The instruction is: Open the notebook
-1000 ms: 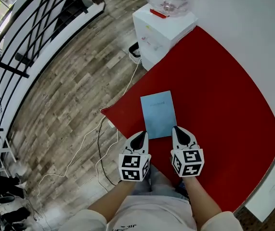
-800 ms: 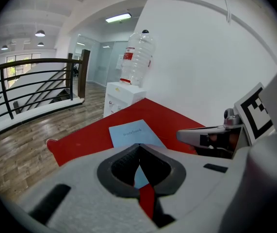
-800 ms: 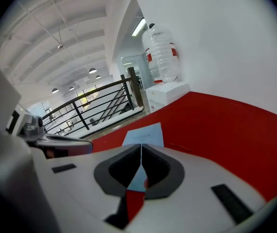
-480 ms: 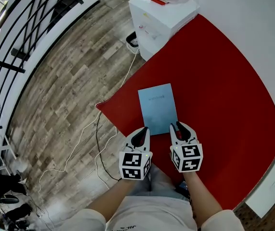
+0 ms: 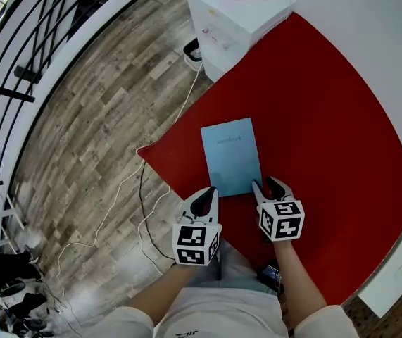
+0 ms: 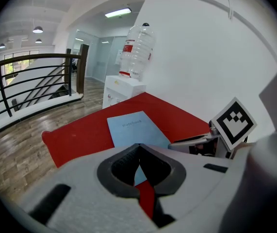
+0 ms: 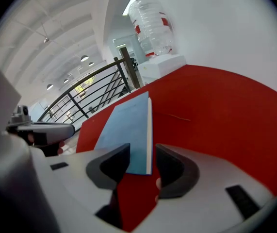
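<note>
Pale-blue notebook [image 5: 230, 156] — closed, flat; thin

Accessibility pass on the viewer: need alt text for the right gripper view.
The right tool's jaws are opening, with the near corner of a closed light-blue notebook showing between them, pads clear of it; the notebook lies flat on a red surface. The left tool sits at the left edge, with a railing and a water dispenser behind.
</note>
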